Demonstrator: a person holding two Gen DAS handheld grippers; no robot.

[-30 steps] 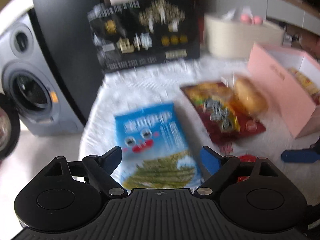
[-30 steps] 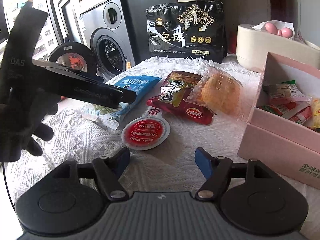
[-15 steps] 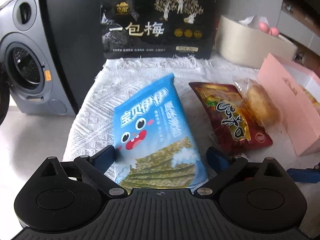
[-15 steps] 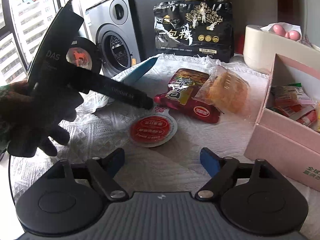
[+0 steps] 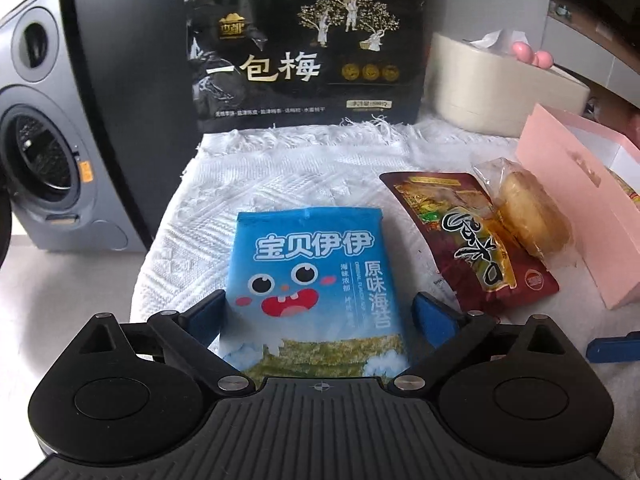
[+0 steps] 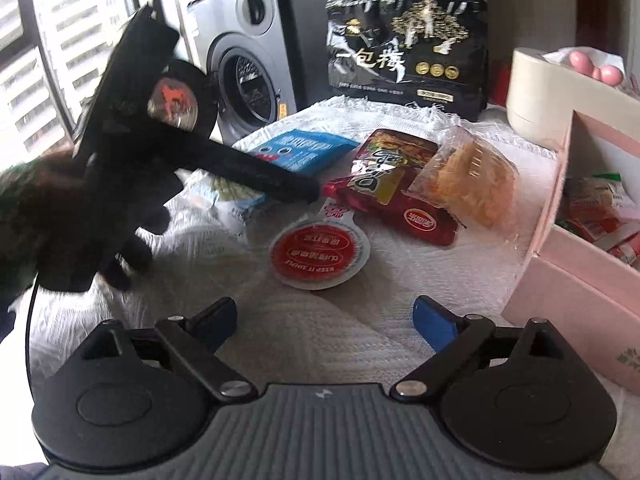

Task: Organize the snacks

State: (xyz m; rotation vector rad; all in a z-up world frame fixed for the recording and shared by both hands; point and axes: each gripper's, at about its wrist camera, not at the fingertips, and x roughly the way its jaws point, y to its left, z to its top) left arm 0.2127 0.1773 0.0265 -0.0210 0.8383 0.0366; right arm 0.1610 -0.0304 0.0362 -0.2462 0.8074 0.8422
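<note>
Blue seaweed snack packet (image 5: pixel 316 280) is being straddled by wide-spread left gripper (image 5: pixel 320 316); right gripper (image 6: pixel 326 320) is being held wide, empty, over white cloth (image 6: pixel 320 344).

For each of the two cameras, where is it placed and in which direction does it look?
Left wrist: sits on the left gripper, looks forward and down at the blue seaweed bag between its open fingers.
Right wrist: sits on the right gripper, looks across the white cloth; its open fingers and the gloved left hand show.
Shared: blue seaweed bag, red snack bag, black bag, pink box.
</note>
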